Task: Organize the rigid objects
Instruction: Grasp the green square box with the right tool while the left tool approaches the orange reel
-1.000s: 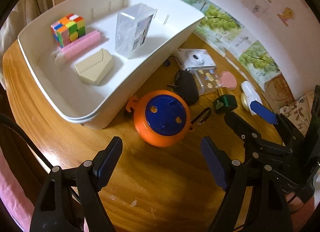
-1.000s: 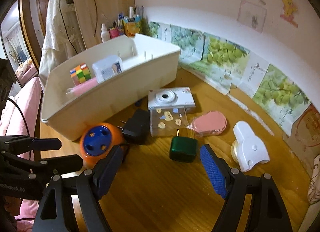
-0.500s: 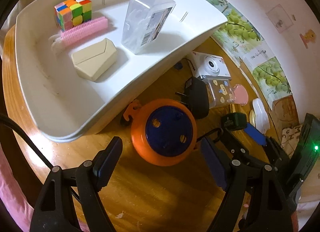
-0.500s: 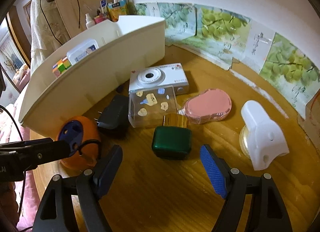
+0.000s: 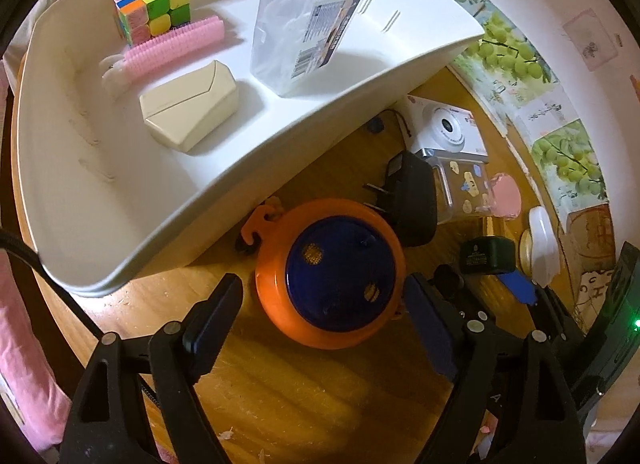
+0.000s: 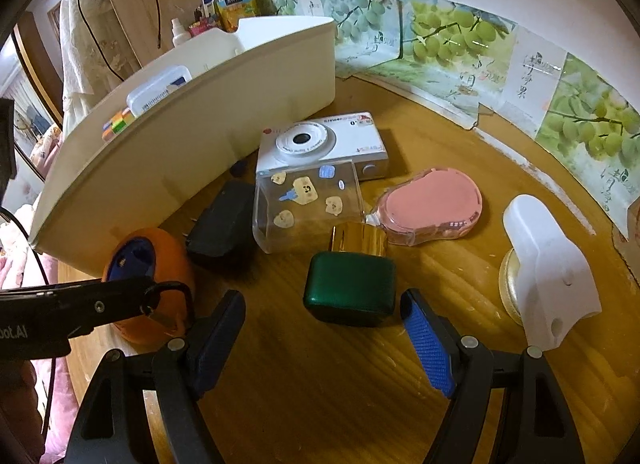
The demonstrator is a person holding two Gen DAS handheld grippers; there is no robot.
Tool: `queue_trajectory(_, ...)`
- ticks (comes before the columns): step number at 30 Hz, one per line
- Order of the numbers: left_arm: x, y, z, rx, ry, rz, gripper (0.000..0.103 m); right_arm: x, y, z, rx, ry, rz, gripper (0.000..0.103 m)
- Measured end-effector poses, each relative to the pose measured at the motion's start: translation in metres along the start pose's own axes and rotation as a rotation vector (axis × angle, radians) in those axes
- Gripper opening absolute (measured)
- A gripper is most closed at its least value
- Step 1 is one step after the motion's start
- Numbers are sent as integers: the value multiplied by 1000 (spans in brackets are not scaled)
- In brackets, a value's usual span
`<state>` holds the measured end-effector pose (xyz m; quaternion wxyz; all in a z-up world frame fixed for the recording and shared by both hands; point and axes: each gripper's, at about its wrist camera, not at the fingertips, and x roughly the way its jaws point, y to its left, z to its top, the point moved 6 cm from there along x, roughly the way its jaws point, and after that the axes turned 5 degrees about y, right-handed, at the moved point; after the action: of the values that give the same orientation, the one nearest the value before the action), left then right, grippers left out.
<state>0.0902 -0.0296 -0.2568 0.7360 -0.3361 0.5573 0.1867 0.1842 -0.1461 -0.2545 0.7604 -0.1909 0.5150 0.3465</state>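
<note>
The white bin [image 5: 280,136] stands on the wooden table [image 5: 304,396] as before, holding the same items, among them a colour cube [image 5: 152,4]. The orange reel [image 5: 330,274], formerly ahead of the left gripper [image 5: 324,324], now sits between its wide, opening jaws, untouched. The right gripper [image 6: 322,338] has descended toward the green bottle [image 6: 350,288]; its jaws are closing, pads clear of it.

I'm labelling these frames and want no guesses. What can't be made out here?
- Left wrist view: the green bottle is partly hidden by the right gripper.
- Right wrist view: the bin wall hides most of its contents.
- Right wrist view: the orange reel is partly covered by the left gripper's fingers.
</note>
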Motion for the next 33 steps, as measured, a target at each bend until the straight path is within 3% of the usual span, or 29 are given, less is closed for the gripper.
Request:
queue_trajectory(7,5,-2,4,-22,-2,21,89,0,-1,2,-6,-1,-12,67)
queue_trajectory(14,12,-4,13,-47,9,45,94,-1,-4,2,10,8,-28,43)
queue_trajectory(24,16,3,24,-89,-6,67,96,-5,-8,-6,33,36,-29,42)
queue_trajectory(33,14,1,25,-73,16,9,81,-8,-8,-12,36,60,-37,41)
